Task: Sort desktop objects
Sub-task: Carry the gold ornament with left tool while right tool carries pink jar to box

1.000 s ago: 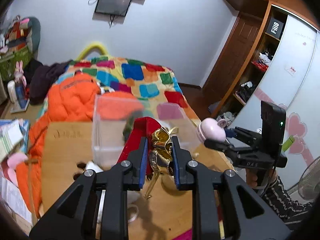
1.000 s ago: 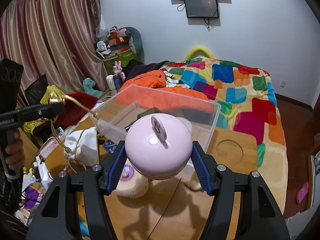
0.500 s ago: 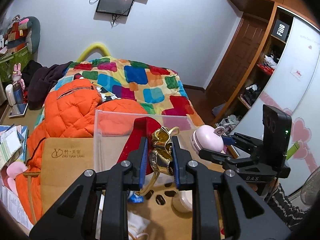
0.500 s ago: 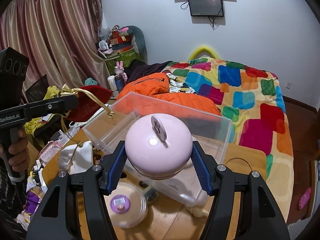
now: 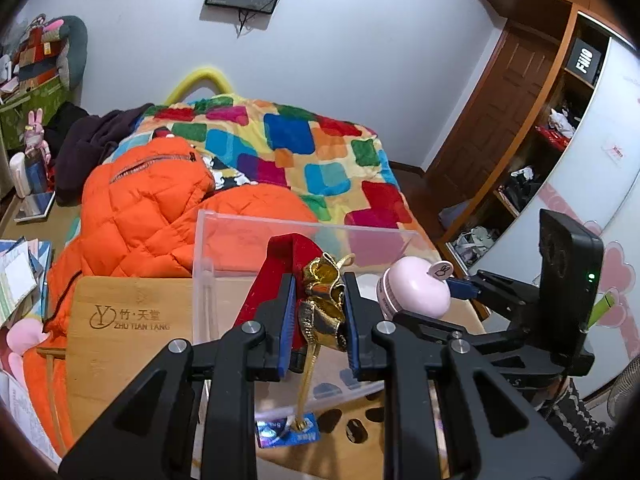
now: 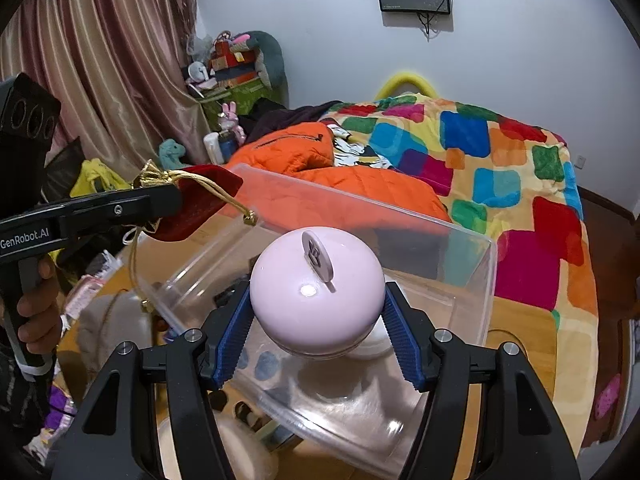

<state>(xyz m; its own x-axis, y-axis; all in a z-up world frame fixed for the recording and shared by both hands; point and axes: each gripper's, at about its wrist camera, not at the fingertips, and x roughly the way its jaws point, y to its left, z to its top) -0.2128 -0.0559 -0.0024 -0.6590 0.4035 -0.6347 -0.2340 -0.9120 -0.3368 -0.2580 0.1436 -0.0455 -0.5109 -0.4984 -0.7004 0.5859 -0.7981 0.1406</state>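
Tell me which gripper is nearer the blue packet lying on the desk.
Left. The left gripper hangs right above the blue packet; the right gripper sits farther right, over the clear bin.

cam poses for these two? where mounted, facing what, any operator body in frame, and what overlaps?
Left wrist: on the left gripper, facing the bed across the clear plastic bin; it holds a red drawstring pouch. The right gripper shows at right.
Right wrist: on the right gripper, holding a pink round gadget over the bin; the person's left hand shows.
Shared: bin, pouch, gadget, orange jacket, wall monitor.
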